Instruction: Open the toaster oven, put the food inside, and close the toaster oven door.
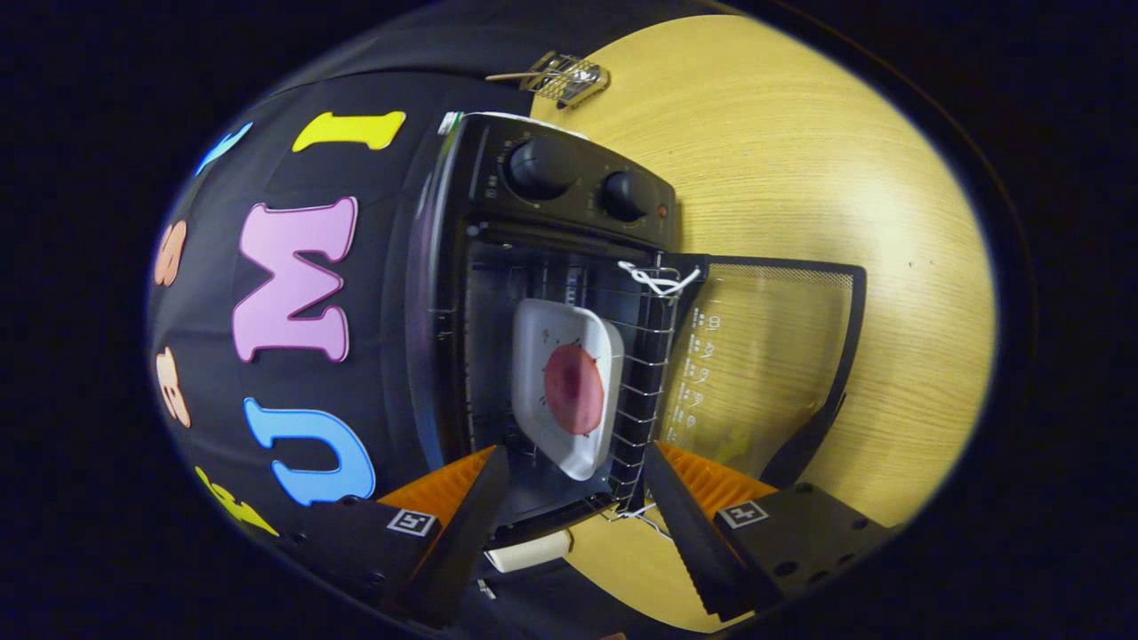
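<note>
The view is rolled on its side here, and the black toaster oven (pixel 551 293) sits in the middle of the frame with its two round control knobs (pixel 542 166) up near the top centre. Its glass door (pixel 765 356) is swung fully open, lying flat out to the right over the pale wood-grain worktop (pixel 800 160), the dark handle along the door's far edge toward the lower right. Inside the cavity, on the wire rack (pixel 645 391), rests a white square plate (pixel 566 382) carrying a round pinkish-red slice of food (pixel 574 389), right at the centre of the frame, so the food is in the oven and the door is not yet closed. A bit of white string (pixel 656 281) is tied to the rack's corner just below the knobs. The gripper (pixel 576 498) is at the bottom of the frame with its fingers (pixel 685 524) spread wide apart, holding nothing; the plate lies just ahead of them, in line with the gap. Up at the top centre of the frame, a small wire basket-like object (pixel 564 78) lies on the worktop beyond the oven, too small to make out further.
</note>
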### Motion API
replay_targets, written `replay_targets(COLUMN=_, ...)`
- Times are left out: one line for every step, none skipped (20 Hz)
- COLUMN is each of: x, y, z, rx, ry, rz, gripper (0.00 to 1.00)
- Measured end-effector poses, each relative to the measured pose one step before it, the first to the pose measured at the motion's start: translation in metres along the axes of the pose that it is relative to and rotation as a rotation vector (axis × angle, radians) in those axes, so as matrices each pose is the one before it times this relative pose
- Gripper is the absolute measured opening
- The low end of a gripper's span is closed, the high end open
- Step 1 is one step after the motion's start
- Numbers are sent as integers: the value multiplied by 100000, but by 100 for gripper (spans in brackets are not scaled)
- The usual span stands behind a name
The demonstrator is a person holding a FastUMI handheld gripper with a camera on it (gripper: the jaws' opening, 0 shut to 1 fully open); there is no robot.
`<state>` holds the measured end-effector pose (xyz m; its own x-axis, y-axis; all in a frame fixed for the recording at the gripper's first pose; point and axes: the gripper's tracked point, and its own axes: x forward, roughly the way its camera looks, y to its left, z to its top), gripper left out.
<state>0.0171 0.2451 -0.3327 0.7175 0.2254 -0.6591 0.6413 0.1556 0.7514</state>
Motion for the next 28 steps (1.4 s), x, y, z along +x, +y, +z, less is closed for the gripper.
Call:
replay_targets(x=-1096, y=1341, z=394, rx=-5692, ry=138, rz=4384, gripper=98)
replay_targets(x=-1296, y=1415, z=423, rx=-6608, ry=-47, rz=4375, gripper=98)
replay_targets(x=-1070, y=984, z=421, rx=-8542, ry=716, rz=2699, gripper=98)
replay_targets(x=-1348, y=898, z=219, rx=-10438, ry=57, rz=1847, gripper=98)
replay_targets(x=-1183, y=531, z=226, rx=-12413, ry=797, rz=676, gripper=98)
replay_targets(x=-1015, y=711, z=266, rx=-11352, ry=-446, rz=743, gripper=98)
replay_targets(x=-897, y=375, z=0, rx=-10296, ry=748, rz=502, gripper=98)
replay_targets(x=-1065, y=305, z=-232, rx=-9113, ry=1594, rz=-149, gripper=98)
replay_targets(x=-678, y=332, z=-378, rx=-7686, ry=1643, rz=325, gripper=98)
replay_targets(x=-547, y=405, z=-511, rx=-7050, ry=1607, rz=183, gripper=98)
replay_targets(x=-310, y=-33, z=-731, rx=-6664, ry=2534, rz=-163, gripper=98)
replay_targets(x=-309, y=-97, z=-939, rx=-6310, ry=1760, rz=-492, gripper=98)
replay_targets(x=-260, y=-352, z=-747, rx=-6181, ry=1268, rz=-468, gripper=98)
replay_targets(x=-382, y=-283, z=-1227, rx=-5404, ry=1833, rz=-1031, gripper=98)
replay_targets(x=-163, y=-127, z=-1236, rx=-5010, ry=2216, rz=-457, gripper=98)
replay_targets(x=-60, y=-227, z=-1540, rx=-4689, ry=2498, rz=-1016, gripper=98)
replay_targets(x=117, y=-127, z=-1446, rx=-4199, ry=2569, rz=-793, gripper=98)
replay_targets(x=387, y=-211, z=-1780, rx=-3490, ry=3413, rz=-967, gripper=98)
replay_targets(x=484, y=-45, z=-1796, rx=-1694, ry=4505, rz=-316, gripper=98)
replay_targets(x=657, y=57, z=-1686, rx=-239, ry=3913, rz=-165, gripper=99)
replay_targets(x=774, y=-82, z=-1718, rx=-27, ry=3857, rz=-847, gripper=99)
replay_targets(x=790, y=-115, z=-1454, rx=-198, ry=3484, rz=-1154, gripper=99)
replay_targets(x=756, y=-201, z=-1054, rx=-1106, ry=2325, rz=-1515, gripper=99)
replay_targets(x=837, y=-277, z=-1100, rx=-1394, ry=2111, rz=-1890, gripper=99)
replay_targets(x=850, y=-236, z=-801, rx=-893, ry=1904, rz=-1655, gripper=99)
replay_targets(x=727, y=76, z=-97, rx=-520, ry=1282, rz=-1724, gripper=99)
replay_targets(x=691, y=-239, z=-263, rx=-40, ry=930, rz=-2190, gripper=99)
replay_targets(x=732, y=-167, z=-144, rx=363, ry=834, rz=-1839, gripper=99)
